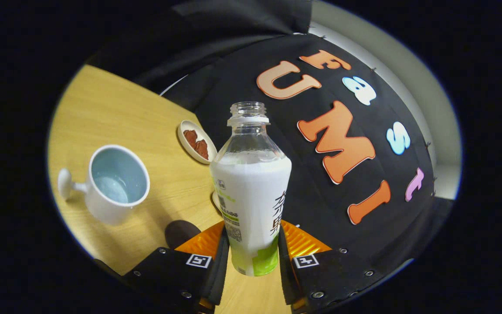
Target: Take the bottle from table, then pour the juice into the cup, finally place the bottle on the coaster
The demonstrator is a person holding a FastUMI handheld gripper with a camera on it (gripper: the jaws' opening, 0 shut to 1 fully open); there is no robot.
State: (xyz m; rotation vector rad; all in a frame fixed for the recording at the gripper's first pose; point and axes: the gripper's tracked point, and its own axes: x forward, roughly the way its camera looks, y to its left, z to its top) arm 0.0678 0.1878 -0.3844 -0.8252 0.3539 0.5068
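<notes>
Between our two fingers stands the bottle [251, 192], and we have it clamped: both fingers of the gripper [252, 257] press on the lower part of its body, one on each side, so the jaws are drawn in to the width of the bottle and hold it. Its base hangs clear above the wooden table [116, 109]; whether any part of it touches the wood we cannot tell. The bottle has no cap, and its threaded mouth is open at the top. Its neck and shoulder are clear plastic, and through them we see white liquid reaching up to just under the shoulder. Below that a white and green label wraps the body and hides the level further down.

Off to one side of the bottle, apart from it, we see the cup [113, 183], a white mug with a pale blue inside, standing on the table with its handle turned away from the bottle. We look into its mouth and see only the blue bottom, with no liquid that we can make out.

Beyond the cup, near the edge of the black cloth wall [320, 205], lies a small shallow dish [196, 141] with reddish brown pieces in it. We cannot tell what the pieces are.
</notes>
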